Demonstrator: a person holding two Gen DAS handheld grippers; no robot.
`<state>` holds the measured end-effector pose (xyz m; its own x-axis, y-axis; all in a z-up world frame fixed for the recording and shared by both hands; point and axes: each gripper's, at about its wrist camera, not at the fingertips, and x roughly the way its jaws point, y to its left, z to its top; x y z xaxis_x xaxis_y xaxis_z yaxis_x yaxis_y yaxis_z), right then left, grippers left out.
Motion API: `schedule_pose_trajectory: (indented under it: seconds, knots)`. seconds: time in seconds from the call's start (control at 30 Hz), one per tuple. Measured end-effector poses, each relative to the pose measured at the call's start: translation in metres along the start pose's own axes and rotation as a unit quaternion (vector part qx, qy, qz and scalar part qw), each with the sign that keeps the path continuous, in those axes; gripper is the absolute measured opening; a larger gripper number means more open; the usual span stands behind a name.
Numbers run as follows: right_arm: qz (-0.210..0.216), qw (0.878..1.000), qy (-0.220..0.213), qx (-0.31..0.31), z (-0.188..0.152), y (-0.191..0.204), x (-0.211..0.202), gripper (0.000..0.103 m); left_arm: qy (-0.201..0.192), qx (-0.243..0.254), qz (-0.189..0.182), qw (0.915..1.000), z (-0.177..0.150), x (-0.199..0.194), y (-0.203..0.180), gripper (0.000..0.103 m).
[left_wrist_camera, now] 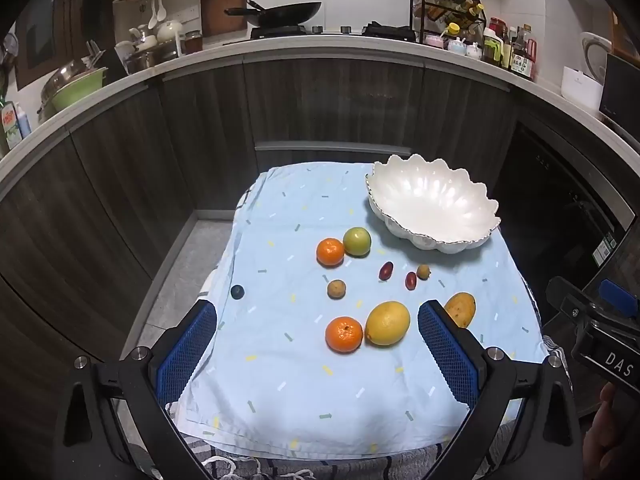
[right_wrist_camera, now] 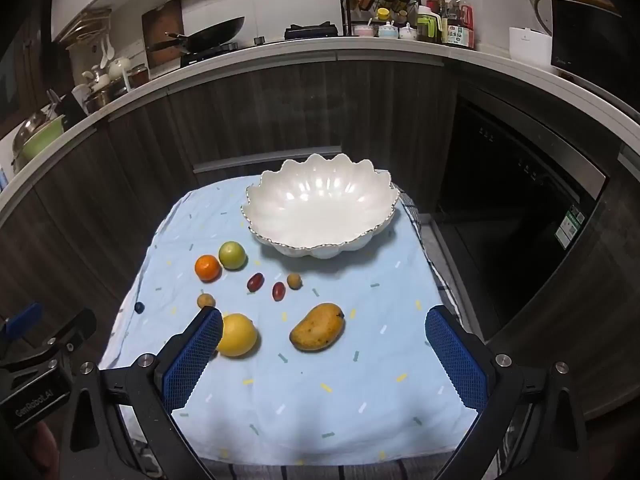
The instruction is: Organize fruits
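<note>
Both tools stand fully spread and empty above the near edge of the cloth-covered table (left_wrist_camera: 280, 400): left gripper (left_wrist_camera: 318, 320), right gripper (right_wrist_camera: 324, 328). The scalloped white bowl (right_wrist_camera: 320, 208) sits empty at the far right corner. All fruit lies loose on the cloth: the mango (right_wrist_camera: 317, 326) and lemon (right_wrist_camera: 237, 335) nearest, tangerines, a green fruit and small ones mid-table. Recommended: take the mango first, lengthwise between the pads, squeeze lightly, and lower it into the bowl rather than dropping it.

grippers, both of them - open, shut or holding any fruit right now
Left gripper: open, holding nothing.
Right gripper: open, holding nothing.
</note>
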<state>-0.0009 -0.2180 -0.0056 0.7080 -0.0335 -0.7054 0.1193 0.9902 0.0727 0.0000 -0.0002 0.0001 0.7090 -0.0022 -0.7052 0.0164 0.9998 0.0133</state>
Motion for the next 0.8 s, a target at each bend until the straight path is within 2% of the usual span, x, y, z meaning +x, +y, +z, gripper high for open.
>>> schedule_pose_trajectory:
  seconds: [0.8]
  knots:
    - [-0.002, 1.0, 0.003, 0.003, -0.0008, -0.0011, -0.0007, 0.103, 0.001, 0.001, -0.007, 1.0, -0.0003, -0.0061, -0.0005, 0.103]
